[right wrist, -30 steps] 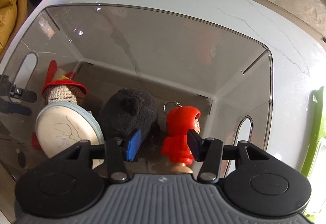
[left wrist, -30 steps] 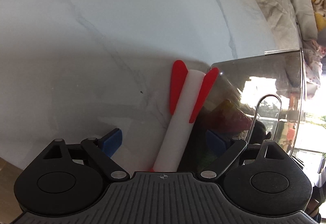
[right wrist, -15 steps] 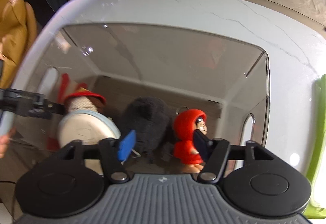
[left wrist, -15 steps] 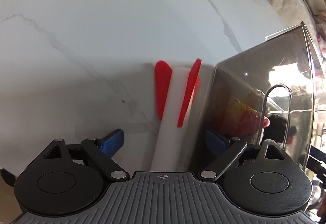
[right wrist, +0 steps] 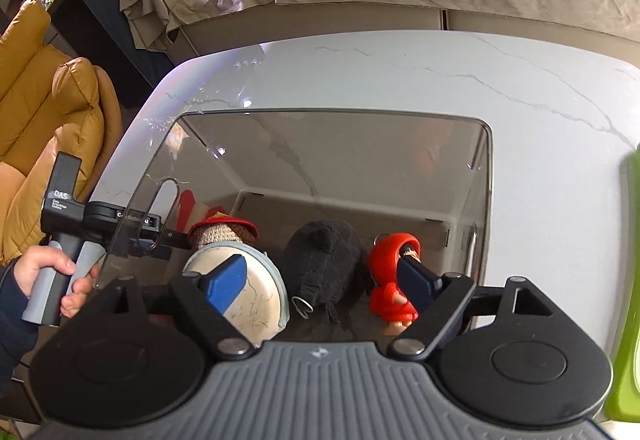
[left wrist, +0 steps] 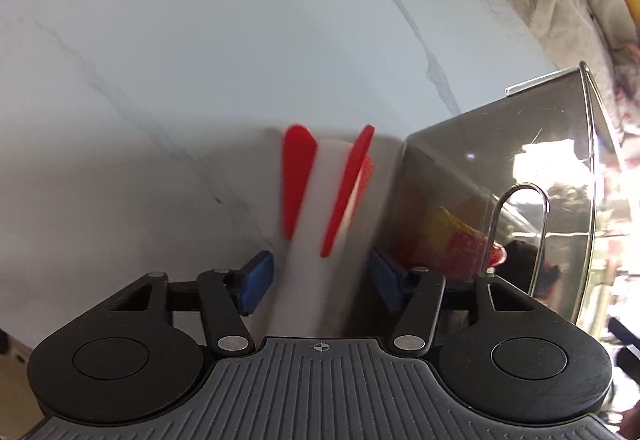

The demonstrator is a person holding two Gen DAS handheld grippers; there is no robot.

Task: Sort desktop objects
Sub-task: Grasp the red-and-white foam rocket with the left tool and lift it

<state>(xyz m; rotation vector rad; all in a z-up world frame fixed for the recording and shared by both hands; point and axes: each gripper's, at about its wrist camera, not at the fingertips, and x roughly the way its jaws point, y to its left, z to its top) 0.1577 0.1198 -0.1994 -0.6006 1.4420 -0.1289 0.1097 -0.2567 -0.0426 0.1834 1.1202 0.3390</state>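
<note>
- A white cylindrical toy rocket with red fins point(left wrist: 320, 224) is being framed between the blue pads point(left wrist: 256, 280) of the left gripper point(left wrist: 320, 276); the jaws are standing apart, and from this view it cannot be told whether either pad is touching the rocket's body.
- The rocket is lying on the white marble-patterned tabletop point(left wrist: 200, 40), just beside the outer wall of the clear smoky plastic storage bin point(left wrist: 500, 168), fins pointing away from the camera; its outline is blurred.
- The right gripper point(right wrist: 320, 284) is being held above the bin's open top point(right wrist: 332, 112) with its jaws wide apart and nothing between them.
- Inside the bin, a crocheted doll with a red hat point(right wrist: 222, 232), a round pale disc point(right wrist: 256, 300), a black plush toy point(right wrist: 324, 256) and a red-hooded figurine with a keyring point(right wrist: 394, 276) are being kept together on the floor of the box.
- The left hand point(right wrist: 44, 272), gripping its tool handle, is being seen through the bin wall.
- The step in hand is judged to be the pick-up of the rocket, the last loose toy seen near the bin.
- The next move is likely calling for the pads to be closed on the rocket's body below the fins, then for a lift over the bin's rim; the closeness of the wall may be hindering the right-side pad.
</note>
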